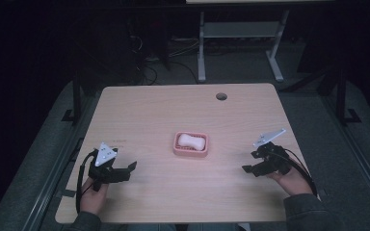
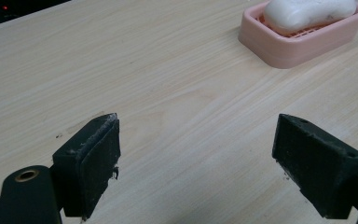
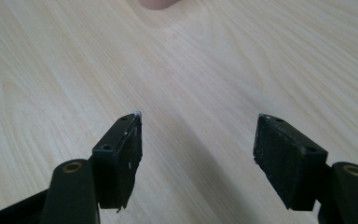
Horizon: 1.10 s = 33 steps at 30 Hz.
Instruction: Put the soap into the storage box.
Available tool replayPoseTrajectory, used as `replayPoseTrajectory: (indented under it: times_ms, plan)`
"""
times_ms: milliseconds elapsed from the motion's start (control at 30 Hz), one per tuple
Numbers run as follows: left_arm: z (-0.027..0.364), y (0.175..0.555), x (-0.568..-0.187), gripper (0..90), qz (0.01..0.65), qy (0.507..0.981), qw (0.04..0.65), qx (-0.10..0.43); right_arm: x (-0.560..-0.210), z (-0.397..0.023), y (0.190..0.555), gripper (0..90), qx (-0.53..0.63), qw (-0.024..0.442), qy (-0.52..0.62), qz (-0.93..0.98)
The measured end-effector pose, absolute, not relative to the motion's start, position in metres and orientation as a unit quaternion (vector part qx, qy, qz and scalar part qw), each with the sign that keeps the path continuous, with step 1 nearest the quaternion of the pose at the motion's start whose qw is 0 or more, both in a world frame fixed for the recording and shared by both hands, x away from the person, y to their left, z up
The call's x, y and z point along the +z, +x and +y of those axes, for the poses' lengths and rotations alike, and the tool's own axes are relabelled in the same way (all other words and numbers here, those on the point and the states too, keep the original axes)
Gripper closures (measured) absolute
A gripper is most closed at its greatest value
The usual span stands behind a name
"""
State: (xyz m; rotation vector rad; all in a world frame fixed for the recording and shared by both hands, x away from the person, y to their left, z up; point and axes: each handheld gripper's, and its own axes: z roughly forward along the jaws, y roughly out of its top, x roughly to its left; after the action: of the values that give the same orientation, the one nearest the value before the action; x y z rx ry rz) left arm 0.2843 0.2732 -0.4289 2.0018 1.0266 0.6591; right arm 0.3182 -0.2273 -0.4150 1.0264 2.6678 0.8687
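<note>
A pink soap dish [image 1: 191,144] sits near the middle of the wooden table, with a white bar of soap [image 1: 191,141] lying in it. In the left gripper view the dish [image 2: 303,44] and soap [image 2: 307,13] are at the top right, well ahead of the jaws. My left gripper [image 1: 127,171] rests low at the table's front left, open and empty [image 2: 198,154]. My right gripper [image 1: 250,166] is at the front right, open and empty [image 3: 198,149]; the dish's pink edge [image 3: 157,3] peeks in at the top of its view.
The light wood table [image 1: 149,110] has a round cable hole [image 1: 221,96] near its far edge. Beyond it stand the white legs of another desk [image 1: 202,48] and cables on a dark floor. Bare tabletop lies between each gripper and the dish.
</note>
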Motion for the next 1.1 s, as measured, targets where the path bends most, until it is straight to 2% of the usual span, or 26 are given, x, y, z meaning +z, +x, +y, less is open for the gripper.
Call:
replayPoseTrajectory:
  times_ms: [1100]
  plan:
    - [0.272, 0.283, -0.430, 14.7, 0.402, 0.790, 0.384, 0.258, -0.445, -0.270, 0.259, 31.8, 0.312, 0.088, 0.383, 0.865]
